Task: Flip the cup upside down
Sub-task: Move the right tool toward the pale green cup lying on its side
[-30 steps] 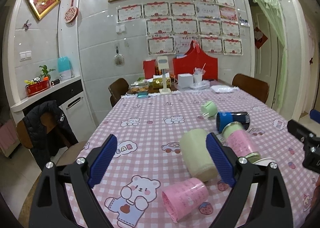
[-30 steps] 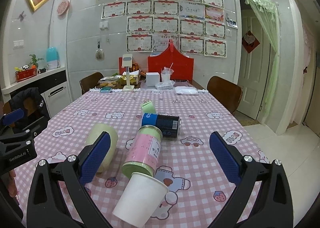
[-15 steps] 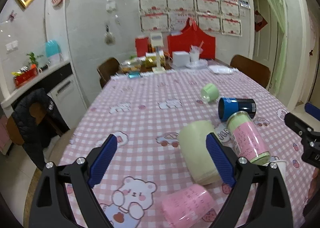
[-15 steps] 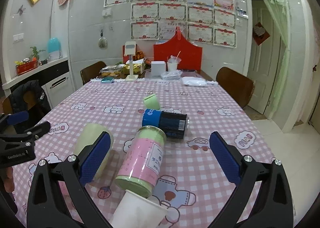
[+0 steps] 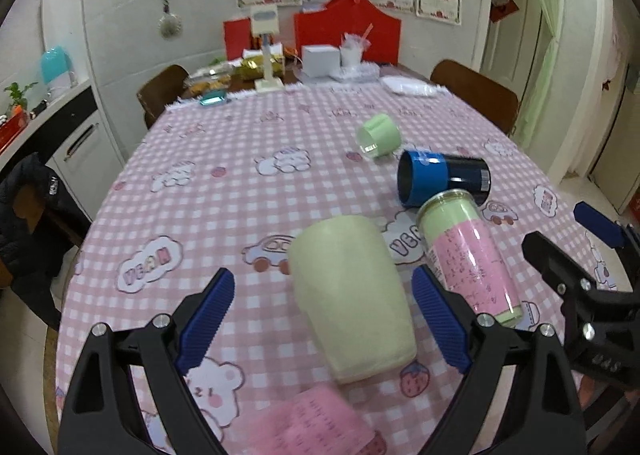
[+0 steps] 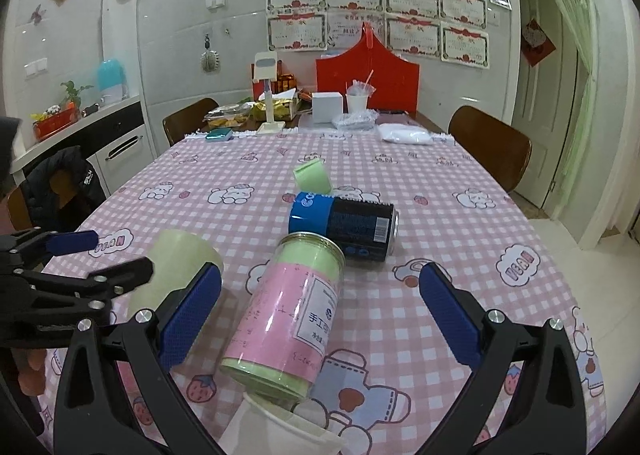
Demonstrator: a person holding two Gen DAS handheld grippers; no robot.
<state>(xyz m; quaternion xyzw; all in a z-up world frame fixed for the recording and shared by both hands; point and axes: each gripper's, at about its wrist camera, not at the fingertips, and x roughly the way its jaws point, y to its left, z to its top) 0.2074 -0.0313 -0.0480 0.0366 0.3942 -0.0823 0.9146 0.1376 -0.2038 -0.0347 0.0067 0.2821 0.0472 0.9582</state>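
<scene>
The worktop (image 5: 208, 191) wears a pink checked cloth printed with bears and clouds, and several containers lie tipped over on it. The pale yellow-green cup (image 5: 352, 295) is the largest of them: it lies on its side between the fingers of the left gripper (image 5: 322, 315), its wider end toward 6 o'clock in the left wrist view and its narrower end toward 12. The left gripper stands spread wide, touching neither flank of the cup. The right gripper (image 6: 320, 315) is likewise spread apart with nothing in it, straddling the pink-labelled canister (image 6: 288, 315), which lies just at 3 o'clock of the cup.

The cup looks matte, plain and thick-walled, tapering slightly; which end is the mouth cannot be told from here. I judge it light and stiff, probably plastic, so it should take a firm squeeze without giving, though a smooth tapered wall may slip toward the narrow end. Gripping across the middle of the body looks safest.

Beyond at 1 o'clock lie a blue-and-black can (image 5: 444, 179), then a small green cup (image 5: 378, 135). At 6 o'clock a blurred pink cup (image 5: 312, 423) lies near the gripper base
</scene>
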